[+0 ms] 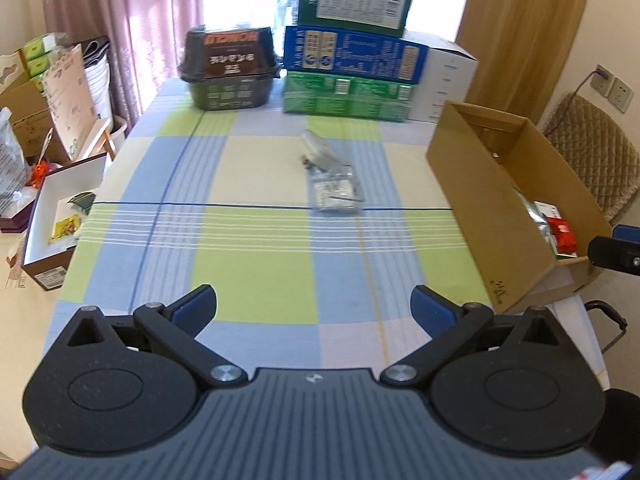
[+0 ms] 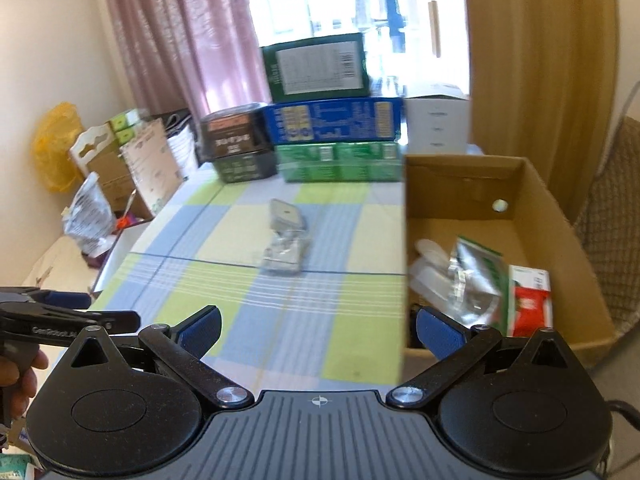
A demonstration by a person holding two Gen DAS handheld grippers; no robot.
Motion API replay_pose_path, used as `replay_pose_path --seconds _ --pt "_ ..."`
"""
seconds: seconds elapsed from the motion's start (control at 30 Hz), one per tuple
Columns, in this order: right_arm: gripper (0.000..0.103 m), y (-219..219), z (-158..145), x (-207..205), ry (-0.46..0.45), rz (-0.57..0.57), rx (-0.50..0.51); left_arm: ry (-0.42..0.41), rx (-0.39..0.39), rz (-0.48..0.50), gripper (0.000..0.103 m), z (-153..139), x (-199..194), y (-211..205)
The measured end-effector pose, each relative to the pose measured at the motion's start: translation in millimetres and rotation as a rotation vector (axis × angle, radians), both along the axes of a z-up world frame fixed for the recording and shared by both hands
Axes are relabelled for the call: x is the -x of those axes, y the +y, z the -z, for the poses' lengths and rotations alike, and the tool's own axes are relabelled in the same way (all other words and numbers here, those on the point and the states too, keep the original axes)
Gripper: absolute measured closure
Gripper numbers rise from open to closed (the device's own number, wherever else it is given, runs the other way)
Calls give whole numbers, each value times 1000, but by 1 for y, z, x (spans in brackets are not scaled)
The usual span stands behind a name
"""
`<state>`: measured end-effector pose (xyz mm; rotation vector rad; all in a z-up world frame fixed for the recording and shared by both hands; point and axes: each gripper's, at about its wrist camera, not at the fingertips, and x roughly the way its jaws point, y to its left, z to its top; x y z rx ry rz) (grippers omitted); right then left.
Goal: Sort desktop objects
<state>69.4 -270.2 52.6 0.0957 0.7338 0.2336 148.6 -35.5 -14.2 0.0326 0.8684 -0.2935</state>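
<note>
Two small clear plastic packets [image 1: 334,176] lie together on the checked tablecloth [image 1: 256,240], ahead of both grippers; they also show in the right wrist view [image 2: 285,240]. My left gripper [image 1: 314,310] is open and empty, low over the near part of the table. My right gripper [image 2: 318,332] is open and empty, over the left wall of a brown cardboard box [image 2: 404,280]. The box holds a silver-green pouch [image 2: 478,280], a red-white packet [image 2: 530,304] and a white item [image 2: 430,256]. The box also shows in the left wrist view [image 1: 480,208].
Stacked green and blue cartons [image 1: 352,64], a white box [image 1: 448,80] and a black container [image 1: 228,68] stand at the table's far edge. An open white box [image 1: 60,216] and clutter sit left of the table. A padded chair [image 1: 592,160] stands right.
</note>
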Motion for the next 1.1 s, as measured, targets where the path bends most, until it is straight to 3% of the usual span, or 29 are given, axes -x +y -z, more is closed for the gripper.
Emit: replay_pose_path --seconds 0.27,0.53,0.8,1.1 --pt "2 47 28 -41 -5 -64 13 -15 -19 -58 2 16 -34 31" --pt "2 77 91 -108 -18 -60 19 -82 -62 -142 2 48 -88 41" --pt "8 85 148 -163 -49 -24 23 -178 -49 -180 2 82 -139 33" --pt "18 102 182 -202 -54 -40 11 -149 15 -242 2 116 -175 41"
